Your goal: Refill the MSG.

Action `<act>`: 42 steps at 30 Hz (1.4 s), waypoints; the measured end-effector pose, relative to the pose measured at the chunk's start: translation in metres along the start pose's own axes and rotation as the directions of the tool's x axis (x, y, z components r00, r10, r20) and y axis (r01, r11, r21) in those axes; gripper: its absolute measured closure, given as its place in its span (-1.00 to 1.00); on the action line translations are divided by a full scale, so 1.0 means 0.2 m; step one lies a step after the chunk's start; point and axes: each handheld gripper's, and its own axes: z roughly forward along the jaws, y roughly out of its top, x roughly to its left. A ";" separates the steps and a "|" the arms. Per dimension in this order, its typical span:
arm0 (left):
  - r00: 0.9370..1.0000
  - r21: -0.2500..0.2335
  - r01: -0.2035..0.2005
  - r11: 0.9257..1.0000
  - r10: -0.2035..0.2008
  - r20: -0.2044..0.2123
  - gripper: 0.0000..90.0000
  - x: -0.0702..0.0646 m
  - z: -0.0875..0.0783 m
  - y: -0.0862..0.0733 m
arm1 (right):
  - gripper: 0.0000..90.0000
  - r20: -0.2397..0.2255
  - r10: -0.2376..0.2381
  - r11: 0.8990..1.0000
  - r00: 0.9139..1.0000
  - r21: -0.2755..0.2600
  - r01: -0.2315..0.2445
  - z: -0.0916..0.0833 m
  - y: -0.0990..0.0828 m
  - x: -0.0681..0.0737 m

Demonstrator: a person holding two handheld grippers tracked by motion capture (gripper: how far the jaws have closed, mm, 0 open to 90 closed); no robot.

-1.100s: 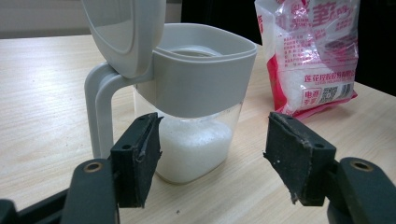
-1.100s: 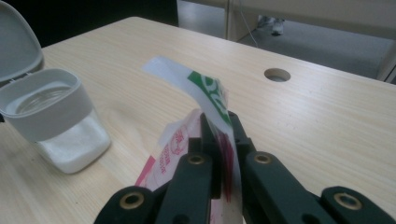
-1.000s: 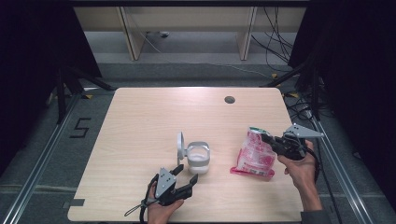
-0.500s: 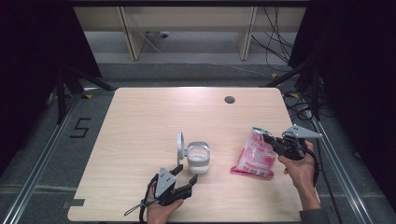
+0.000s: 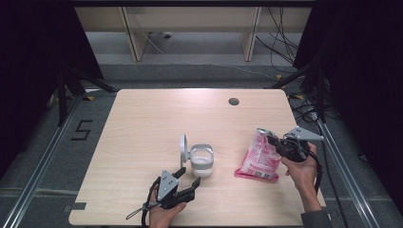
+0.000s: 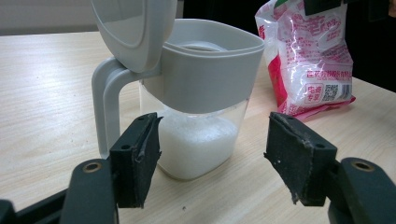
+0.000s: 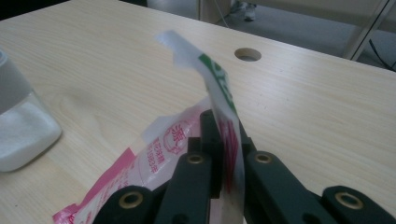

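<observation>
Pale wooden table (image 5: pixel 142 123): lidded sugar jar (image 5: pixel 201 160) at centre, pink sugar bag (image 5: pixel 259 156) at 3 o'clock.
Right gripper (image 5: pixel 277 144) pinches the bag's thin top edge, which may slip or tear, spilling; left gripper (image 5: pixel 186 176) waits wide, empty.

Even overhead light brightens the table (image 5: pixel 142 123), while its surroundings fall into darkness. Shadows are soft. The right gripper view blurs near its jaws; the plastic bag (image 6: pixel 308 56) shows slight glare.
</observation>
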 end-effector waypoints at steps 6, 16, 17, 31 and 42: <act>1.000 0.000 0.001 1.000 -0.001 0.000 -0.24 0.00 0.00 0.00 | 1.00 0.009 0.006 1.000 1.000 0.021 -0.007 0.03 -0.01 -0.01; 1.000 0.000 0.007 1.000 -0.007 -0.004 -0.24 0.00 0.00 0.00 | 0.97 0.021 0.032 0.999 0.999 0.031 -0.033 0.07 -0.04 -0.04; 1.000 -0.001 0.008 1.000 -0.008 -0.004 -0.24 0.00 0.00 0.00 | 0.97 0.024 0.055 0.998 0.998 0.037 -0.056 0.07 -0.04 -0.03; 1.000 -0.003 0.012 1.000 -0.012 -0.009 -0.24 0.01 -0.01 0.00 | 0.76 0.062 0.098 0.993 0.993 0.055 -0.101 0.08 -0.08 -0.05; 1.000 -0.004 0.000 1.000 0.000 -0.013 -0.24 0.03 -0.02 0.01 | 0.46 0.088 0.147 0.987 0.985 0.055 -0.152 0.05 -0.11 -0.08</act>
